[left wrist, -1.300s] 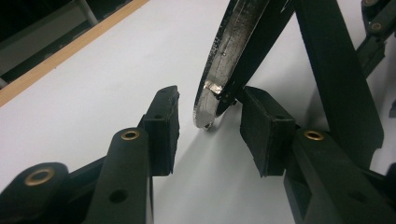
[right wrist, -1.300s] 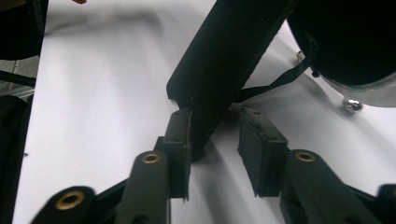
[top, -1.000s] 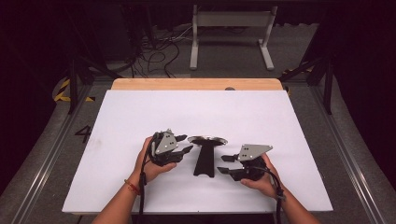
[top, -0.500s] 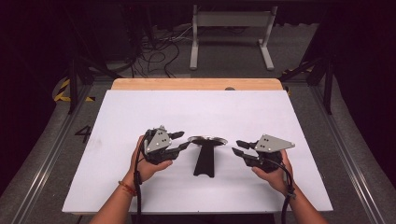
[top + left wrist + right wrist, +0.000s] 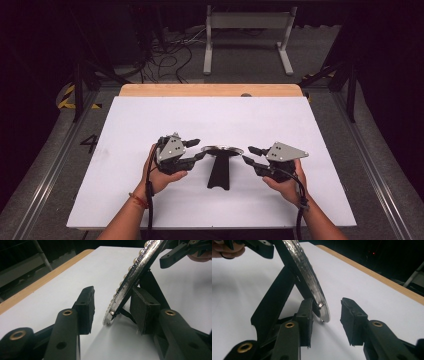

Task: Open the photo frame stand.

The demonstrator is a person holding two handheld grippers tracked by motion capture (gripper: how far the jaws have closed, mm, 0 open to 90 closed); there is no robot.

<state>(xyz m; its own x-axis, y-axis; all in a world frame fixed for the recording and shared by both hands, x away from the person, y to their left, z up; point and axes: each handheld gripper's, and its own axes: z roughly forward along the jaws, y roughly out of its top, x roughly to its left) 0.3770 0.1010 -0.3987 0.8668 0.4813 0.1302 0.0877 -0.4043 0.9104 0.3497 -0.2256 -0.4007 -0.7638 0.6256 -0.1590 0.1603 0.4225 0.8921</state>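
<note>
A silvery round disc (image 5: pixel 221 149) with small beads along its rim sits on a black stand (image 5: pixel 219 175) in the middle of the white table (image 5: pixel 150 115). My left gripper (image 5: pixel 200 149) is at the disc's left edge and my right gripper (image 5: pixel 247 154) at its right edge. In the left gripper view the disc's rim (image 5: pixel 132 275) runs between the jaws of the left gripper (image 5: pixel 113 302), with a gap to each pad. In the right gripper view the rim (image 5: pixel 312 282) lies close against the left pad (image 5: pixel 305 317) of the right gripper (image 5: pixel 327 312), the other pad apart. Both pairs of jaws have just been opening.
A wooden strip (image 5: pixel 210 90) borders the table's far edge. Beyond it a grey metal frame (image 5: pixel 247 35) and loose cables (image 5: pixel 165 60) lie on the dark floor. Metal rails (image 5: pixel 372 165) run along both sides of the table.
My right gripper has shifted a little to the right and up, away from the stand's foot, to the disc's right rim. The left gripper has barely moved.
</note>
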